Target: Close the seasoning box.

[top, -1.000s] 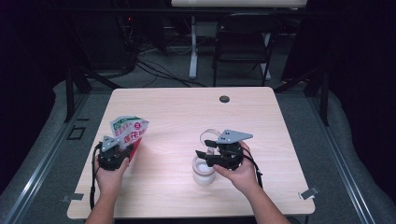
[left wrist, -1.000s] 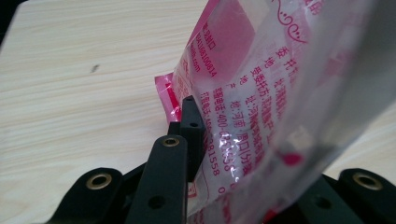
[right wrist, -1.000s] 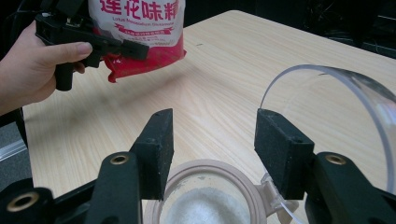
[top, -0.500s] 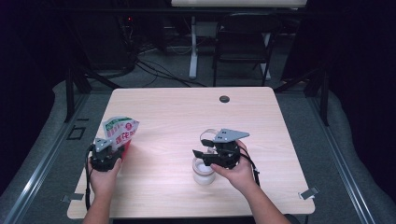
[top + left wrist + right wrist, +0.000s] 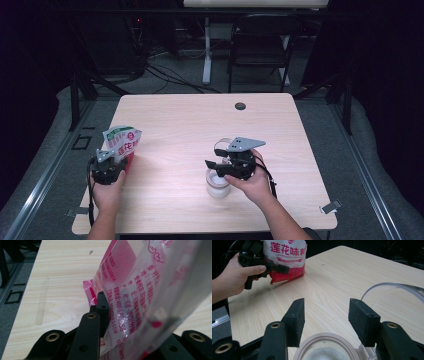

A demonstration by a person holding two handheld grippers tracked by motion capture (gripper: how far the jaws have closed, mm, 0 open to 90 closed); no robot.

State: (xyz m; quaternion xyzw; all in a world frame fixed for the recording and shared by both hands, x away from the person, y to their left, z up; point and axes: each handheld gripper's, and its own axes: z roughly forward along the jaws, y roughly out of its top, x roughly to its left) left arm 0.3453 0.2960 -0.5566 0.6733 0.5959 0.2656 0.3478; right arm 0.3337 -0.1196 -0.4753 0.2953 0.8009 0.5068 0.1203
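Observation:
A red, white and green seasoning pouch (image 5: 121, 142) stands upright near the table's left edge, its red bottom on or just above the wood. My left gripper (image 5: 111, 159) is shut on its lower part; in the left gripper view the pouch (image 5: 140, 290) sits between the jaws and hides the right one. From the right gripper view the pouch (image 5: 287, 257) and the left gripper (image 5: 272, 266) lie far left. My right gripper (image 5: 327, 320) is open, its pads apart just above a round jar (image 5: 325, 347) of white powder. The jar (image 5: 218, 182) has a clear lid (image 5: 392, 287) flipped open behind it.
The light wooden table (image 5: 200, 125) has a black round grommet (image 5: 240, 106) near its far edge. A dark chair (image 5: 260, 45) and cables are on the floor beyond. The left hand is close to the table's left edge, with bare wood between the two hands.
The left hand has carried the pouch leftward and toward the near edge, slightly lower. The right gripper and jar have stayed put.

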